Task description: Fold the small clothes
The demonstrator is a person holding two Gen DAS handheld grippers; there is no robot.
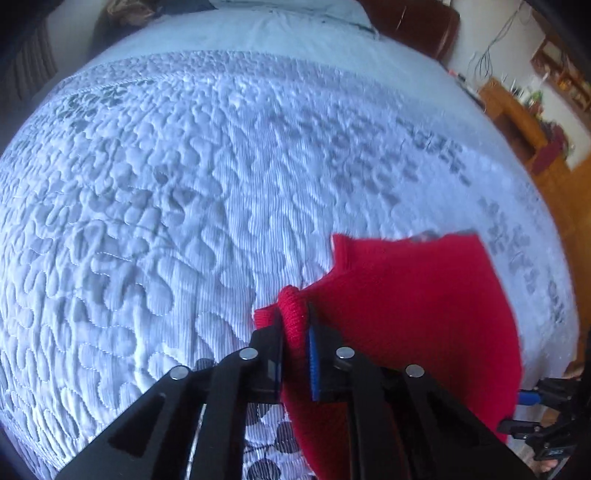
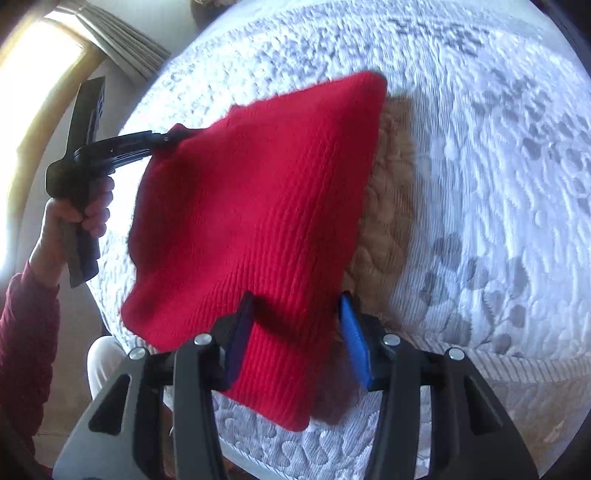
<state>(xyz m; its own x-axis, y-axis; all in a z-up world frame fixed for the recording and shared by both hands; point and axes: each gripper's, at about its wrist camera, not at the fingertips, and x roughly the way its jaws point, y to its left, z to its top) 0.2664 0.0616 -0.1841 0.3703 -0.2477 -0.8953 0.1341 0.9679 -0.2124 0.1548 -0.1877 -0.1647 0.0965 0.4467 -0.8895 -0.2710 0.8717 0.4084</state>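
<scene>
Tension matters: your left tool (image 1: pixel 295 332) is clenched on the red knit (image 2: pixel 258 206); the right tool (image 2: pixel 295 328) gapes (cloth between), so clamp before lowering onto the bed (image 1: pixel 184 166).

Item under my grippers: bed covered with a white quilted bedspread (image 1: pixel 192 206) — swirl stitching, grey leaf print. Lying on it — a plain pale sheet or pillow (image 1: pixel 295 29) at its far end.

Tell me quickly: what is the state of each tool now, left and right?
Left tool: closed, holding a corner of the red knit.
Right tool: open, its pads on either side of the knit, not gripping it.
</scene>
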